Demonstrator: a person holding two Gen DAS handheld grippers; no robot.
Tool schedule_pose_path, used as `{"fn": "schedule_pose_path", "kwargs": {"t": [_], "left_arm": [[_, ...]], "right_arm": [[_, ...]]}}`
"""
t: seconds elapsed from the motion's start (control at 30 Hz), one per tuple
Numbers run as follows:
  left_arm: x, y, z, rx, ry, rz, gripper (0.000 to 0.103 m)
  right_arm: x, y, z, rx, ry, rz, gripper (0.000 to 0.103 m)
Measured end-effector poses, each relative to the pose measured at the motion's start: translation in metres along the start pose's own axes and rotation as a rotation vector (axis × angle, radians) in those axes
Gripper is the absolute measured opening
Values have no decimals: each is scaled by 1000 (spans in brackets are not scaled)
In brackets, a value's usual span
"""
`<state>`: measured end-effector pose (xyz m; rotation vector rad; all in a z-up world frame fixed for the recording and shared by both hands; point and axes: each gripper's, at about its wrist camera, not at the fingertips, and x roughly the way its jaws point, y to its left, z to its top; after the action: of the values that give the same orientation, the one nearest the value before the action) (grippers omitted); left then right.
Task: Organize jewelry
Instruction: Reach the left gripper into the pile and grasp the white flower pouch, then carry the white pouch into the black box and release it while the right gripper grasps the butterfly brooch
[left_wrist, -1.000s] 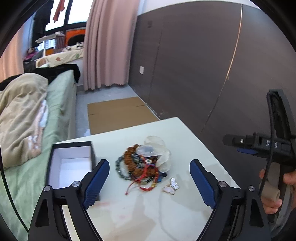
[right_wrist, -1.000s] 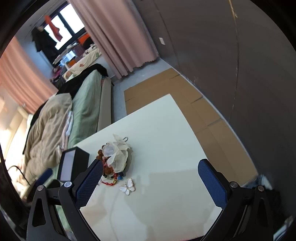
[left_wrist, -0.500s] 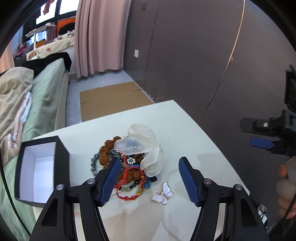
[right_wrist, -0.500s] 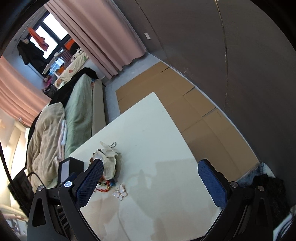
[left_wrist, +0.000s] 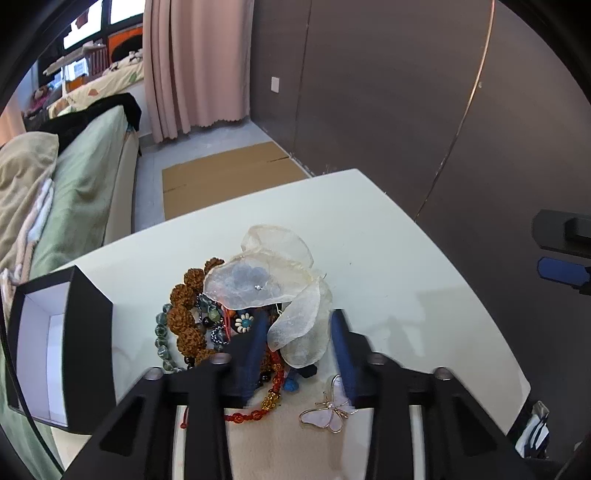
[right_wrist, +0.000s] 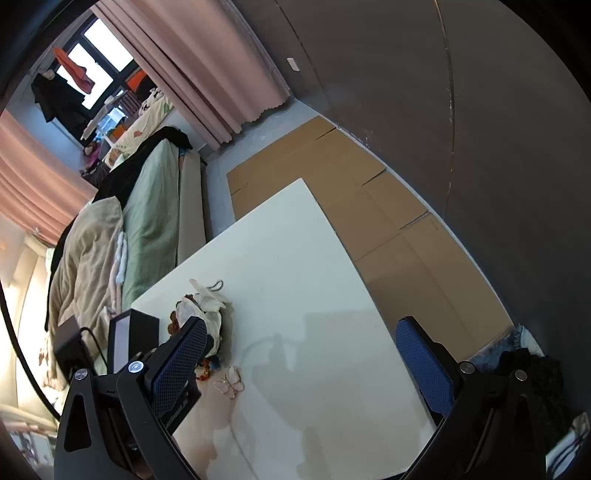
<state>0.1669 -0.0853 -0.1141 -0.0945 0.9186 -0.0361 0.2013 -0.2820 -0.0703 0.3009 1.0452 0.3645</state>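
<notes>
A pile of jewelry (left_wrist: 207, 321) lies on the white table (left_wrist: 388, 258): brown bead bracelets, green beads, red cord. A translucent shell-petal piece (left_wrist: 258, 280) tops it. My left gripper (left_wrist: 297, 339) has its jaws narrowed around the lower petals, the fingers close on either side; contact is unclear. A butterfly brooch (left_wrist: 327, 413) lies just in front. A black open box (left_wrist: 74, 332) with white lining stands left. My right gripper (right_wrist: 306, 350) is open and empty above the table, right of the pile (right_wrist: 203, 314).
A bed (left_wrist: 74, 177) with green sheet and beige blanket lies left of the table. Flattened cardboard (right_wrist: 369, 206) covers the floor beyond. A dark panelled wall (left_wrist: 406, 92) runs along the right. The table's right edge (right_wrist: 347, 251) drops to the floor.
My left gripper has moved forward and down onto the pile, and its jaws have narrowed around the shell-petal piece. My right gripper has stayed open and drifted slightly.
</notes>
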Motion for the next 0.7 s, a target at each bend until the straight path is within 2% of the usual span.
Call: {"fn": "schedule_pose_path", "kwargs": {"t": [0.03, 0.1, 0.13, 0.2, 0.37, 0.53, 0.7], "left_arm": [[0, 1, 0, -1, -5, 5, 15], [-3, 2, -1, 3, -19, 19, 4], [-5, 3, -1, 2, -27, 19, 2], [-14, 5, -1, -7, -50, -10, 2], [-35, 13, 0, -25, -95, -27, 2], [-57, 28, 1, -68, -129, -50, 2], [-76, 43, -1, -99, -164, -46, 2]], "right_arm": [[0, 1, -1, -6, 2, -1, 103], [2, 2, -2, -16, 5, -5, 103], [3, 2, -2, -22, 10, -6, 103], [6, 2, -3, -31, 19, -7, 103], [14, 9, -9, -70, 44, 9, 102], [30, 26, -21, -135, 95, 13, 88], [51, 46, -36, -215, 160, -7, 83]]}}
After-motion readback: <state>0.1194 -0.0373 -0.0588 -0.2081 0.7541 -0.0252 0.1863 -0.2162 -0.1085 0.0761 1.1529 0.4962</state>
